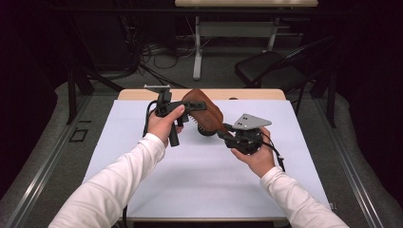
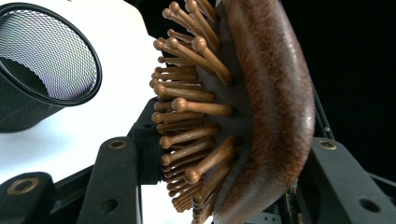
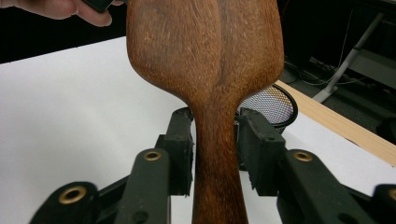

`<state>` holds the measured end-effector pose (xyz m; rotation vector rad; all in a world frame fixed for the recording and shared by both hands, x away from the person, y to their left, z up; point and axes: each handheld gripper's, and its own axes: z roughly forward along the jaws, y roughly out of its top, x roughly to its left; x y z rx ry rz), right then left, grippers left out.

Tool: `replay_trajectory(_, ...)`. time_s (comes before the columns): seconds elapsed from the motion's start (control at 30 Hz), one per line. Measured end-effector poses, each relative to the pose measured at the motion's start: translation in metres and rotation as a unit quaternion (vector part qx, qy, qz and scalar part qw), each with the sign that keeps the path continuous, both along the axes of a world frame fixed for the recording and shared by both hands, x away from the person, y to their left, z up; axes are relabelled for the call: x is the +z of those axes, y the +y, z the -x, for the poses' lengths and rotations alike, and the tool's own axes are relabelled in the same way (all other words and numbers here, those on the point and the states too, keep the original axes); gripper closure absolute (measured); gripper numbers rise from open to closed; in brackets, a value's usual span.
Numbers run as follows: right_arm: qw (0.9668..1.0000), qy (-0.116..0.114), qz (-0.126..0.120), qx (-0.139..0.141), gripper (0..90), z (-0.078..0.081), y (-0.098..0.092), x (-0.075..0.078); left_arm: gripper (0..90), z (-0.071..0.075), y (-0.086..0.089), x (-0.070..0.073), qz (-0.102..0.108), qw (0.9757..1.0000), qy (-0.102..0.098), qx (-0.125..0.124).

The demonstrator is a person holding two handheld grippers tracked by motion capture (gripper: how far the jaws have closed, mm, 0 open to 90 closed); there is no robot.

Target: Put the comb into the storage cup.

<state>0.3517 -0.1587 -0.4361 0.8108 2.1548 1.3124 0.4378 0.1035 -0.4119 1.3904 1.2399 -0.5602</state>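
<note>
Jaws of the left gripper (image 1: pixel 190 107) are clamped across the head of the wooden hairbrush (image 1: pixel 205 113), one on its smooth back, one against the bristles (image 2: pixel 187 112). Over on the right gripper (image 1: pixel 228 129), the jaws flank the brush's handle (image 3: pixel 217 158), the left pad touching the wood, the right one showing a sliver of gap, so that grip looks loose. Brush hangs in the air above the far middle of the white counter (image 1: pixel 209 180). Black mesh cup (image 2: pixel 44 65) sits on the counter, just beyond the brush.
</note>
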Motion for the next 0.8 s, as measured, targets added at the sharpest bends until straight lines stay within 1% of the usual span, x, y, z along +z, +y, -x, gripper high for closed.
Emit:
replay_trajectory(0.1, 1.0000, 0.000, 0.000, -0.001, 61.1, -0.0001, -0.0001, -0.0001, 50.0, -0.0006, 0.0012, -0.0004, 0.000, 1.0000, -0.003, 0.002)
replay_trajectory(0.13, 1.0000, 0.002, -0.004, 0.002, 57.9, -0.0002, 0.0002, -0.0002, 49.9, -0.0007, 0.0013, -0.0004, 0.000, 1.0000, -0.002, 0.003)
replay_trajectory(0.2, 1.0000, 0.003, -0.007, 0.003, 54.4, -0.0001, 0.0006, -0.0001, 49.9, -0.0008, 0.0015, -0.0004, 0.000, 1.0000, -0.002, 0.004)
replay_trajectory(0.23, 1.0000, 0.003, -0.007, 0.003, 54.4, -0.0001, 0.0006, -0.0001, 49.9, -0.0008, 0.0017, -0.0005, 0.000, 1.0000, -0.002, 0.004)
replay_trajectory(0.27, 1.0000, 0.002, -0.009, 0.001, 49.9, -0.0002, 0.0013, -0.0002, 49.9, -0.0009, 0.0017, -0.0005, 0.000, 1.0000, -0.002, 0.004)
replay_trajectory(0.3, 0.9999, 0.004, -0.011, 0.000, 47.7, -0.0004, 0.0015, -0.0001, 49.9, -0.0009, 0.0018, -0.0005, 0.000, 1.0000, -0.002, 0.004)
replay_trajectory(0.4, 0.9999, 0.006, -0.013, -0.004, 44.1, -0.0012, 0.0018, -0.0004, 49.9, -0.0010, 0.0018, -0.0007, -0.001, 1.0000, -0.003, 0.005)
replay_trajectory(0.43, 0.9999, 0.007, -0.011, -0.010, 42.0, -0.0018, 0.0018, -0.0008, 49.8, -0.0011, 0.0019, -0.0007, -0.002, 1.0000, -0.004, 0.005)
replay_trajectory(0.53, 0.9998, 0.013, -0.011, -0.009, 41.0, -0.0028, 0.0018, -0.0014, 49.8, -0.0012, 0.0022, -0.0005, -0.004, 0.9999, -0.006, 0.007)
replay_trajectory(0.57, 0.9997, 0.019, -0.011, -0.001, 39.8, -0.0038, 0.0019, -0.0018, 49.8, -0.0013, 0.0024, -0.0006, -0.003, 0.9999, -0.006, 0.008)
replay_trajectory(0.67, 0.9997, 0.020, -0.011, 0.003, 39.6, -0.0037, 0.0023, -0.0019, 49.8, -0.0015, 0.0029, -0.0007, -0.004, 0.9999, -0.006, 0.010)
replay_trajectory(0.8, 0.9998, 0.018, -0.009, 0.009, 37.0, -0.0042, 0.0028, -0.0017, 49.8, -0.0019, 0.0036, -0.0012, -0.006, 0.9999, -0.006, 0.010)
